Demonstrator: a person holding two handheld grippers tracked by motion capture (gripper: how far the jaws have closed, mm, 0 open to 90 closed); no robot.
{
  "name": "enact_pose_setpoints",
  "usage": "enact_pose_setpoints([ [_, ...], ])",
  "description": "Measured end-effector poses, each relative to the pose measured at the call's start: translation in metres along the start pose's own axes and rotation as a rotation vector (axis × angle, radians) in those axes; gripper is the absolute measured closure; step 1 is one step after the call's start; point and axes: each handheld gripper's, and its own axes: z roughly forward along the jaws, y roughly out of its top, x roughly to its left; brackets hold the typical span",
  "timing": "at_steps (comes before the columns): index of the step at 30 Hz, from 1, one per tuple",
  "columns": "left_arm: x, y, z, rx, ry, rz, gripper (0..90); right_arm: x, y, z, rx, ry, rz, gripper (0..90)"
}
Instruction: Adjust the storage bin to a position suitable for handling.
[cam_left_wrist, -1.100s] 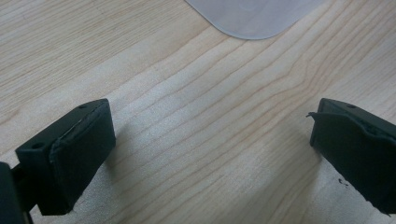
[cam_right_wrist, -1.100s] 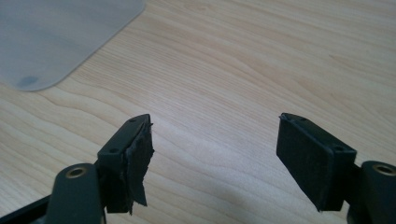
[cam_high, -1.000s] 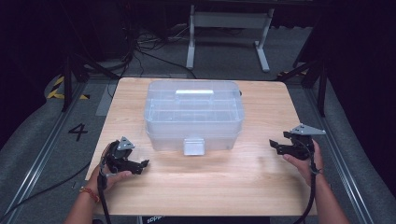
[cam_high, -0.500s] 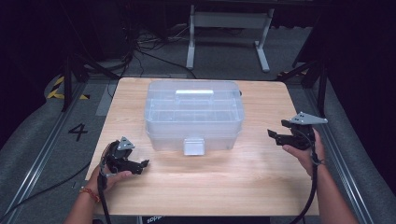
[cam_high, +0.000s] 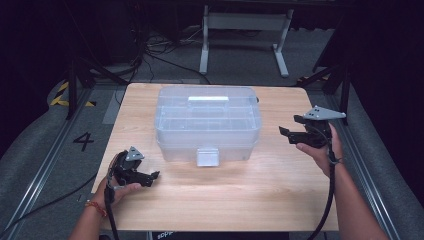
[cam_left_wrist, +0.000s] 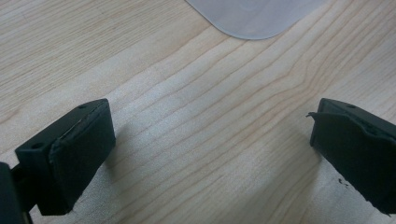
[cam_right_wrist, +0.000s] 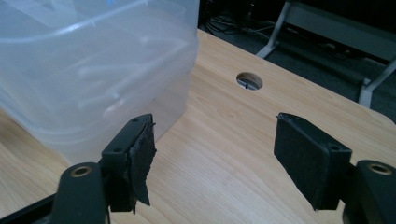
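A clear plastic box (cam_high: 207, 122) with its lid on stands in the middle of the wooden table (cam_high: 240, 195); a pale latch (cam_high: 207, 156) hangs at its near side. My left gripper (cam_high: 152, 176) rests low at the table's front left, open and pointing right. In the left gripper view its jaws (cam_left_wrist: 208, 123) stand wide over bare wood, with a pale plastic corner (cam_left_wrist: 257, 16) ahead. My right gripper (cam_high: 287, 129) hangs raised to the right of the box, open and aimed at it. In the right gripper view (cam_right_wrist: 219, 149) the box's wall (cam_right_wrist: 93, 70) is just beyond the left jaw.
A round cable hole (cam_right_wrist: 249, 80) sits in the tabletop near the far right corner. Behind the table stands a white metal frame (cam_high: 245, 22) among floor cables. A painted "4" (cam_high: 83, 141) marks the floor at left, beside a rail.
My right gripper has risen off the table and drifted a little toward the box. The left gripper and the box have stayed put.
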Motion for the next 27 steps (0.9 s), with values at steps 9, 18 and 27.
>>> enact_pose_setpoints([
  [9,0.000,0.000,0.000,0.001,0.000,-0.002,0.5,0.010,0.023,0.006,-0.032,0.026,-0.030,30.0],
  [18,0.000,0.000,0.000,0.001,0.000,-0.002,0.5,0.016,0.036,0.012,-0.062,0.045,-0.036,30.3],
  [27,0.000,0.000,0.000,0.001,0.000,-0.002,0.5,0.023,0.052,0.015,-0.090,0.058,-0.054,31.4],
])
